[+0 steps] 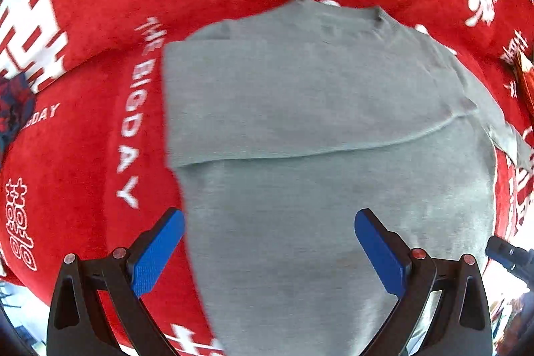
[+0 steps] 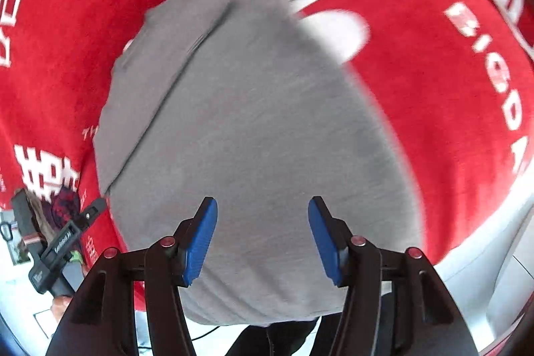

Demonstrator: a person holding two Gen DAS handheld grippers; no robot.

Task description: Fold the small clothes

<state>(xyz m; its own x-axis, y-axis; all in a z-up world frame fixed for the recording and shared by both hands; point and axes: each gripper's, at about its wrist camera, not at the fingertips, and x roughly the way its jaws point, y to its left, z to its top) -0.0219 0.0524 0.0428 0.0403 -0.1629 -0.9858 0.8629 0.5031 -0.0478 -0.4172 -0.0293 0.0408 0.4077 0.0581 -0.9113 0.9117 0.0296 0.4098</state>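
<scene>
Now, with the left claw (image 1: 269, 224) and right claw (image 2: 262, 216) both wide open and empty over the gray shirt (image 1: 317, 109), I'd pinch the lower-frame hem evenly at both corners before folding.

I see one grey long-sleeved top (image 1: 333, 109) spread flat on the red cloth with white lettering (image 1: 133, 122). In the left wrist view its left sleeve is folded across the chest, the sleeve's edge running as a straight seam-like line over the body. In the right wrist view the same grey top (image 2: 253, 135) has its other sleeve stretched out away to the upper right, unfolded. The hem lies nearest me.
</scene>
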